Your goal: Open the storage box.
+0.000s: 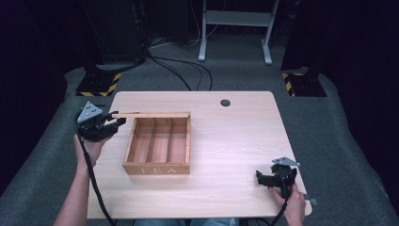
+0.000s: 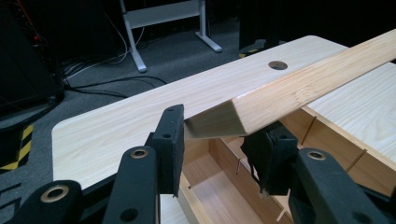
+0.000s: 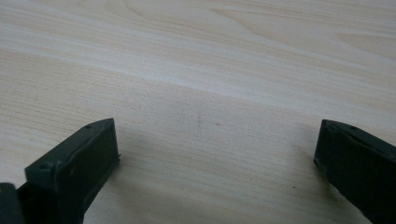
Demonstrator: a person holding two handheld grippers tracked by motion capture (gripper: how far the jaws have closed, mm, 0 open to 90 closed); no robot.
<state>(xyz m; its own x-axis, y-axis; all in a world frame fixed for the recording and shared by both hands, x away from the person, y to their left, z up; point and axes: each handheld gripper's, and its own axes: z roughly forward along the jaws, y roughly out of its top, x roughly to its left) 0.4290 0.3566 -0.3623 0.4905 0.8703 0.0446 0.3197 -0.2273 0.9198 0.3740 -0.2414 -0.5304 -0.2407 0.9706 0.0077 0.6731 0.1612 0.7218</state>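
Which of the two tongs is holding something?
The left tongs: they pinch the corner of the wooden lid over the tea box. The right tongs gape over bare table.

Lab: hazard-striped stand bases, floor cables, bare table.

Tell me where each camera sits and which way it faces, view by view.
High view: above the person's side, looking forward and down on the table; both forearms enter from the bottom, left gripper and right gripper in hand.
Left gripper view: rides the left gripper, looking along its jaws, which clamp the lid over the tea box.
Right gripper view: rides the right gripper, looking down at bare tabletop between its open jaws.
Shared: high and left gripper views both show the lid, the box and the table's round hole.
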